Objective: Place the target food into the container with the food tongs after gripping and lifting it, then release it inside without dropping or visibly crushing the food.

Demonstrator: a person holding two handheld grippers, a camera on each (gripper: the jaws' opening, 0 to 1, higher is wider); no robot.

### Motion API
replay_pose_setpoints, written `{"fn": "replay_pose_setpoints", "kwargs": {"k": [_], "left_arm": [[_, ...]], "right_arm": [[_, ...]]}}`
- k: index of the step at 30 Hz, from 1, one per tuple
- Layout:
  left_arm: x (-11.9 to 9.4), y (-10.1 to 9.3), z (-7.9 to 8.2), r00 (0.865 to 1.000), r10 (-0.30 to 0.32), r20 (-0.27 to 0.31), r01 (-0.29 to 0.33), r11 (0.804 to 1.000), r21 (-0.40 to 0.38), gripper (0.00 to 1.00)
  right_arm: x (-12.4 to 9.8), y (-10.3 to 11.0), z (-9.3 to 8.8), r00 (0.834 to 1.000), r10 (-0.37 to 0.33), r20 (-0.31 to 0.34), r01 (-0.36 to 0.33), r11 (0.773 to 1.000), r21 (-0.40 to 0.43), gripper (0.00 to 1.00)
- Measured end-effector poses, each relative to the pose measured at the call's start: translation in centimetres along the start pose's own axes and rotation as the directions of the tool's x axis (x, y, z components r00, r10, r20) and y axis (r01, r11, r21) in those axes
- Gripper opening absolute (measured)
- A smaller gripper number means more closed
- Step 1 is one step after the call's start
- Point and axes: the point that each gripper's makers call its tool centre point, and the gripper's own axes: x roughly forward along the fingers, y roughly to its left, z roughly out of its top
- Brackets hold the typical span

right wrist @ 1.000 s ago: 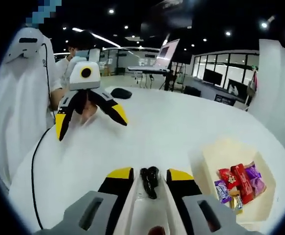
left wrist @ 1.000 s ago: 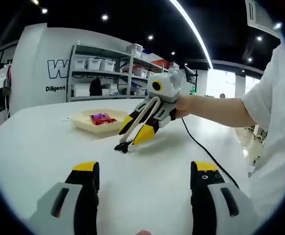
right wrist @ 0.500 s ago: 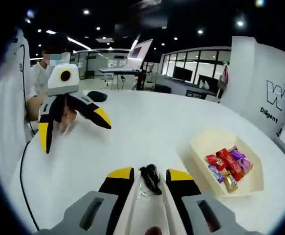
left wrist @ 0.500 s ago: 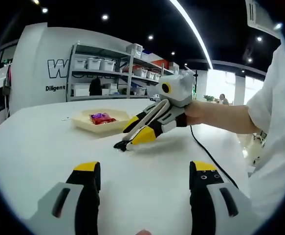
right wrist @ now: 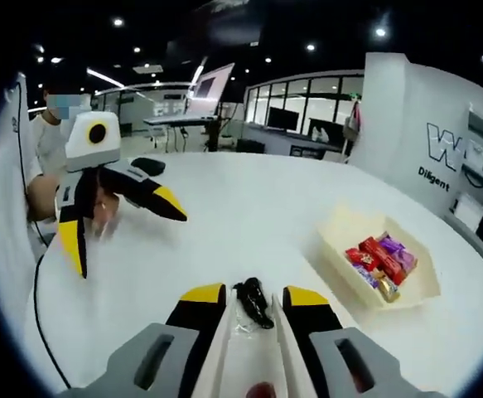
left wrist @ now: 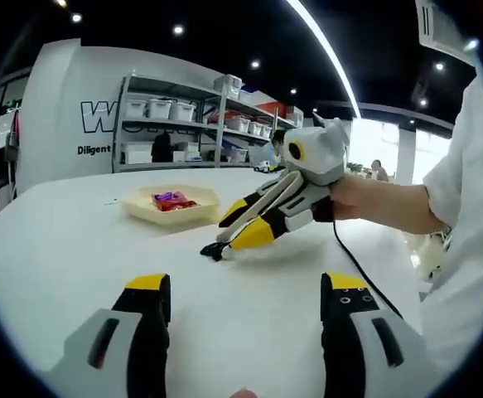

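**On the white table: tongs squeezed shut and empty, candy in its tray**

On the white round table [right wrist: 249,215], wrapped candies [right wrist: 380,262] lie piled in a shallow cream tray [right wrist: 423,286]; in the left gripper view the candies [left wrist: 173,200] sit in the tray [left wrist: 142,209] beyond the tongs. The right gripper [left wrist: 243,230] clamps clear food tongs [right wrist: 249,348], whose black tips [right wrist: 253,300] meet with nothing between them, near the tray and apart from it. The left gripper [right wrist: 118,222] hangs with jaws spread, holding nothing. Shelving [left wrist: 175,124] with bins stands behind.
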Motion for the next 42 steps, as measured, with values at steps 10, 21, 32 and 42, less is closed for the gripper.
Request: {"fn": "replay_pose_setpoints", "kwargs": {"k": [10,21,32,42], "left_arm": [[-0.1,0.1,0.0,1.000,0.001,0.002,-0.001,1.000,-0.001,0.72],[-0.2,0.3,-0.1,1.000,0.008,0.002,-0.008,1.000,-0.005,0.72],[0.0,0.5,-0.2,1.000,0.008,-0.002,-0.008,1.000,-0.008,0.72],[0.2,0.5,-0.2,1.000,0.006,-0.006,-0.006,1.000,-0.008,0.72]], "right_arm": [[0.7,0.3,1.5,0.988,0.151,-0.011,-0.151,0.983,-0.108,0.21],[1.3,0.7,0.6,0.946,0.311,-0.089,-0.323,0.930,-0.174,0.21],[1.6,0.5,0.6,0.927,0.363,-0.099,-0.375,0.909,-0.184,0.22],[1.8,0.5,0.5,0.915,0.385,-0.119,-0.400,0.903,-0.154,0.20]]}}
